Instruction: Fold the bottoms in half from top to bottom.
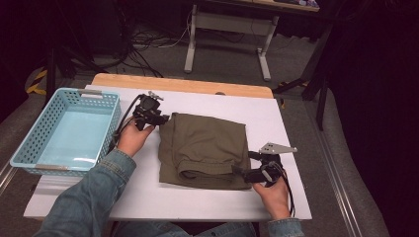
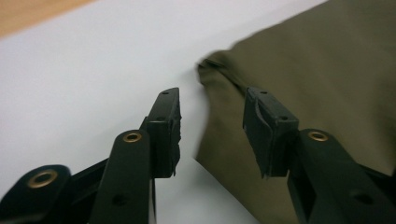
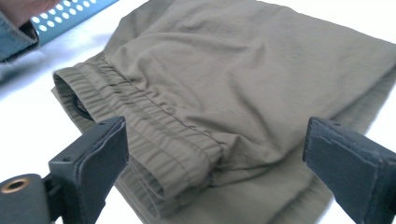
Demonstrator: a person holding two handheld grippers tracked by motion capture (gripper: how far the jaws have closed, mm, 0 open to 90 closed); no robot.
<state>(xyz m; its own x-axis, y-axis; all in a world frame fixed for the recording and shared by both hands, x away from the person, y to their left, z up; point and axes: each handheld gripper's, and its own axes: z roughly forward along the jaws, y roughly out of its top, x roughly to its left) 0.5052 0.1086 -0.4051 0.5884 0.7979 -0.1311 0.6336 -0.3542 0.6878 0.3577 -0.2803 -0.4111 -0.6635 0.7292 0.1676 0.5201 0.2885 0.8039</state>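
Observation:
Folded olive-green shorts lie flat in the middle of the white table top. My left gripper sits at the garment's far left corner. In the left gripper view its jaws stand apart, the cloth's corner just past them and under the right jaw, neither pad pressing it. My right gripper is at the near right corner. In the right gripper view its jaws are spread wide on either side of the shorts, whose elastic waistband lies loose between the pads.
A light blue perforated basket stands empty at the table's left edge, close to my left forearm; it also shows as a basket rim in the right gripper view. A wooden strip borders the far side. Beyond are a desk frame and cables on the floor.

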